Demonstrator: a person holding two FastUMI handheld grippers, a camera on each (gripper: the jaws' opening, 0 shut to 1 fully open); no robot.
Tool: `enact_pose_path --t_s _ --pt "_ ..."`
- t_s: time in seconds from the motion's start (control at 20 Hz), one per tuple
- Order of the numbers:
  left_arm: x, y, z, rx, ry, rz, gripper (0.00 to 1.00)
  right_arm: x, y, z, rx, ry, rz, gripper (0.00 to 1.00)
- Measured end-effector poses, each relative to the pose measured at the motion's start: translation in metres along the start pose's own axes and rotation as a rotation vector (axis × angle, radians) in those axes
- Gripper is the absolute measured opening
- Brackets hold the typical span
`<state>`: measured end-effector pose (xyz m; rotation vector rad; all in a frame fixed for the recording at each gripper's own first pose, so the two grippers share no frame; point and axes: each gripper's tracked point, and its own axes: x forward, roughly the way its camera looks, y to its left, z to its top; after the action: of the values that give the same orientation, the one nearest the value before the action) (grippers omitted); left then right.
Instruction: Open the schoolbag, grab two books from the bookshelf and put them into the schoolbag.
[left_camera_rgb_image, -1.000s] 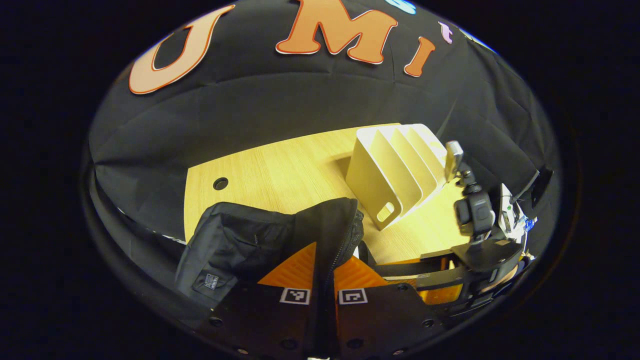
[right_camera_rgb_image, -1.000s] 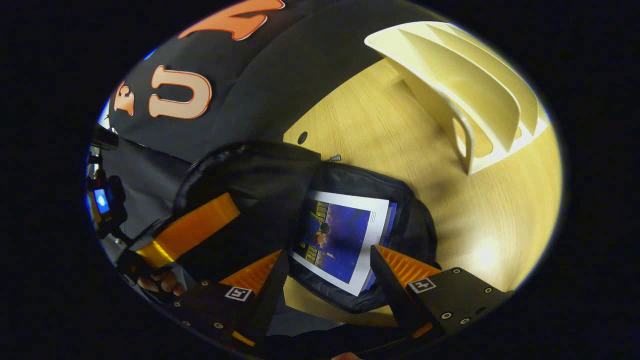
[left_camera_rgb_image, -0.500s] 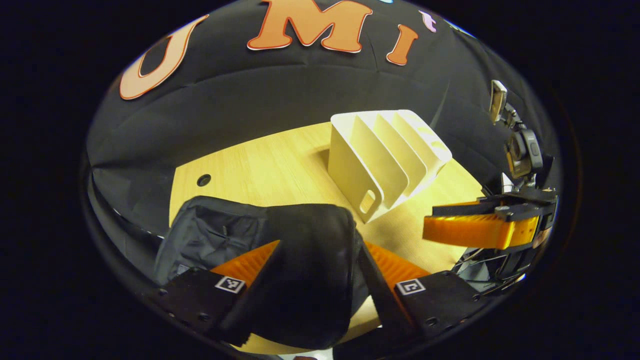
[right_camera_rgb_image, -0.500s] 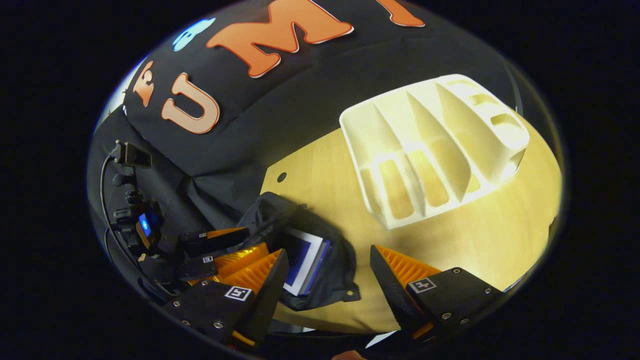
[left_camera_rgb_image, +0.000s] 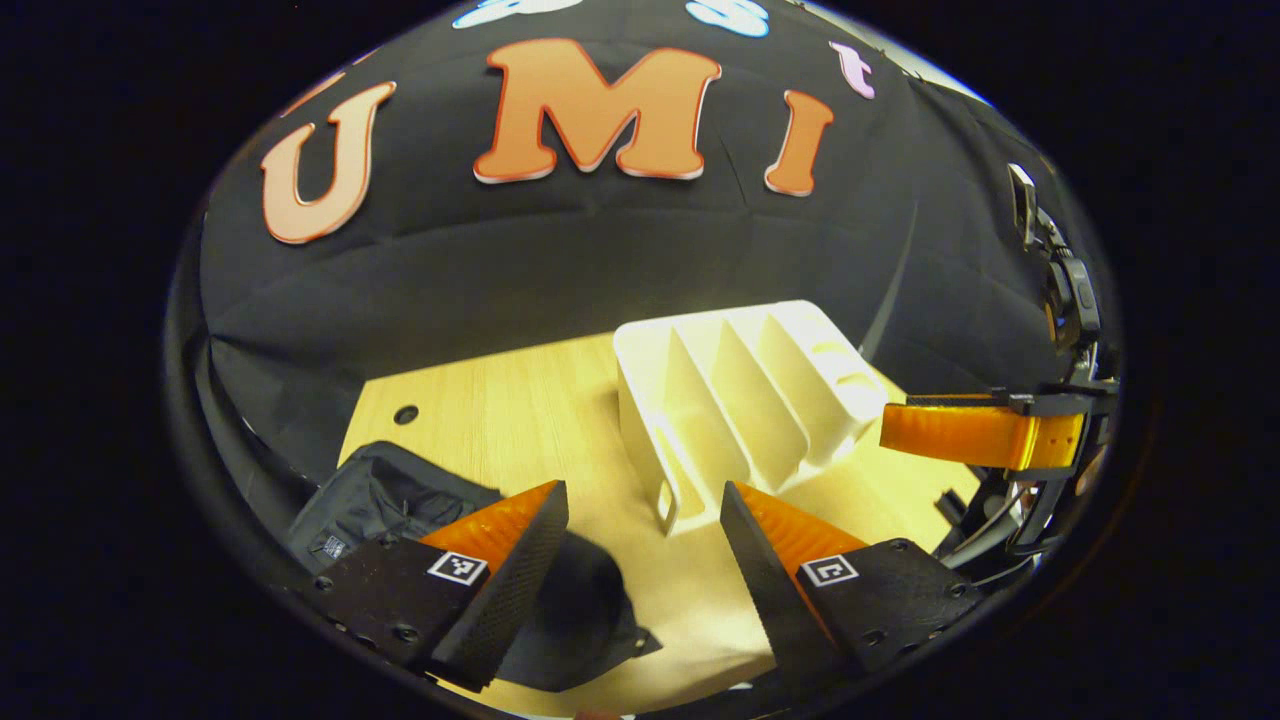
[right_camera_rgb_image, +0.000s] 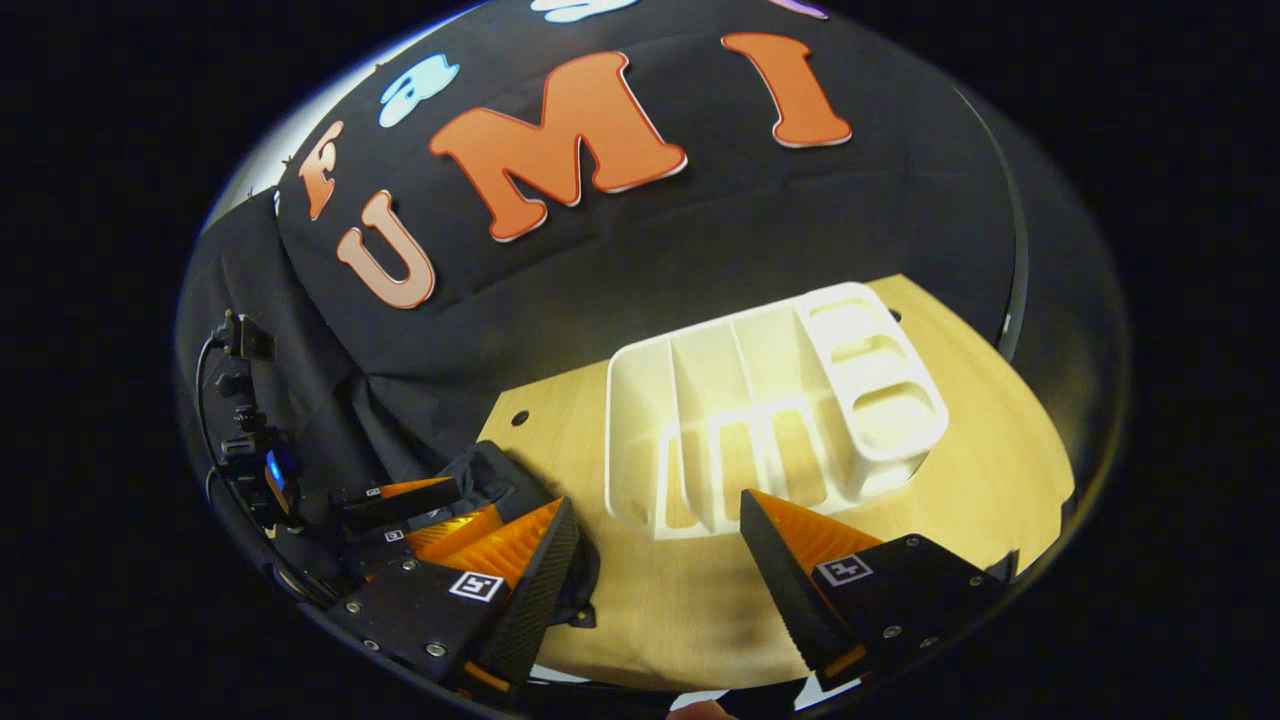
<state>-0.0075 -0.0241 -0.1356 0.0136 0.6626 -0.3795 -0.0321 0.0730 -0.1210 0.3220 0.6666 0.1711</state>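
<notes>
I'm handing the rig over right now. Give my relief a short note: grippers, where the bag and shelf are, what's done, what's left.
Left gripper: open, empty, above the table.
Right gripper: open, empty, facing the bookshelf.
Schoolbag: lies at the table's near left corner, left of the bookshelf.
Bookshelf: every slot in sight is empty.
Done: no books remain in sight on the shelf; neither gripper holds anything.
Left: the bag's inside is hidden now, so check that both books sit in it.

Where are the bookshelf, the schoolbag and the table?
bookshelf (right_camera_rgb_image: 770, 400): right gripper view, on a middle divider.
schoolbag (left_camera_rgb_image: 390, 500): left gripper view, on its black front panel.
table (left_camera_rgb_image: 500, 420): left gripper view, on bare wood left of the bookshelf.
</notes>
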Motion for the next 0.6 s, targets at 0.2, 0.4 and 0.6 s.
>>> enact_pose_path --t_s 0.2,0.4,0.6 --pt "-0.011 -0.019 0.043 -0.058 -0.181 0.101 0.98 -0.028 -0.023 0.049 -0.114 -0.127 -0.018 0.97" --pt "-0.047 -0.042 0.095 -0.129 -0.370 0.178 0.98 -0.059 -0.032 0.085 -0.294 -0.246 -0.015 0.97" --pt "-0.081 -0.060 0.111 -0.097 -0.484 0.261 0.97 -0.082 -0.035 0.106 -0.392 -0.347 -0.010 0.97"
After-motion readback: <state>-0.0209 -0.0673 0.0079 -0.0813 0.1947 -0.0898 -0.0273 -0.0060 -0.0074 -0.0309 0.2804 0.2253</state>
